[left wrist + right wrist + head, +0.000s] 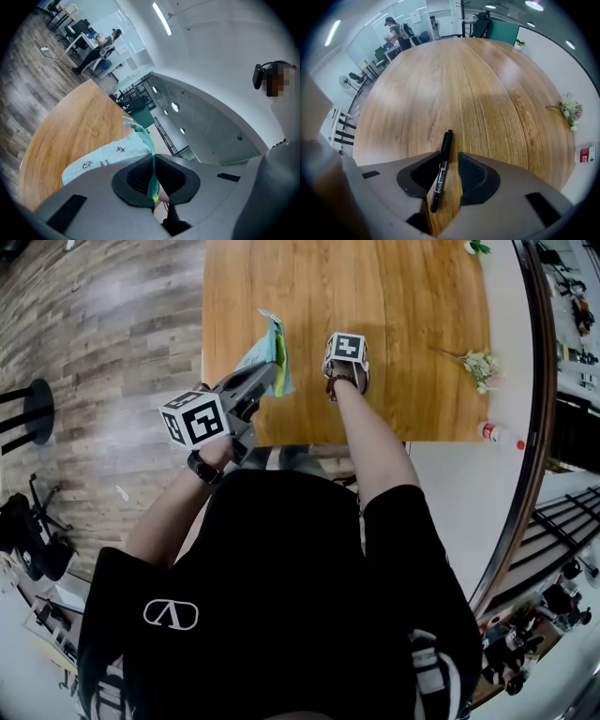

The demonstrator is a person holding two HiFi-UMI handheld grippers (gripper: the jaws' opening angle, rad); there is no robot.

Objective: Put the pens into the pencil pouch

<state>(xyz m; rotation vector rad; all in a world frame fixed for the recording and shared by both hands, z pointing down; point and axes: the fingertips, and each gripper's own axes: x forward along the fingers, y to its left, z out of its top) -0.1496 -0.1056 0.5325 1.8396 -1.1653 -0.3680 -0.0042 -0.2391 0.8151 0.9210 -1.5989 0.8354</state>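
Where the right claw (pixel 447 157) points steeply down at the table (pixel 478 84), a black pen (pixel 446 145) lies on the wood between its jaws. The pen runs along them, one end past the tips and the other back toward the claw's body. Beyond the tips the wood runs on to the far edge, where a small plant (pixel 519 43) stands. Well to the right of the jaws, near the table's rim, lies a pale sprig (pixel 569 111) of flowers. Past that rim, off the table, is a red-and-white thing (pixel 585 154) too small to name. Far to the claw's left a person (pixel 396 30) stands among desks.

The right jaws stand apart, wider than the pen. The pen sits close against the left pad, though whether it touches I cannot tell. A strip of wood shows between it and the right pad, so it is not clamped.

The left claw (pixel 153 161) is held nearly level over the table's near edge, just left of the right claw and apart from it. Its jaws are together, pinched on the teal zipper edge of the pouch (pixel 101 161). The mint pouch, with small dark prints, sticks out past the tips and hangs above the wood. Outward to the left are the plank floor (pixel 103 324) and a black stool (pixel 37 409).
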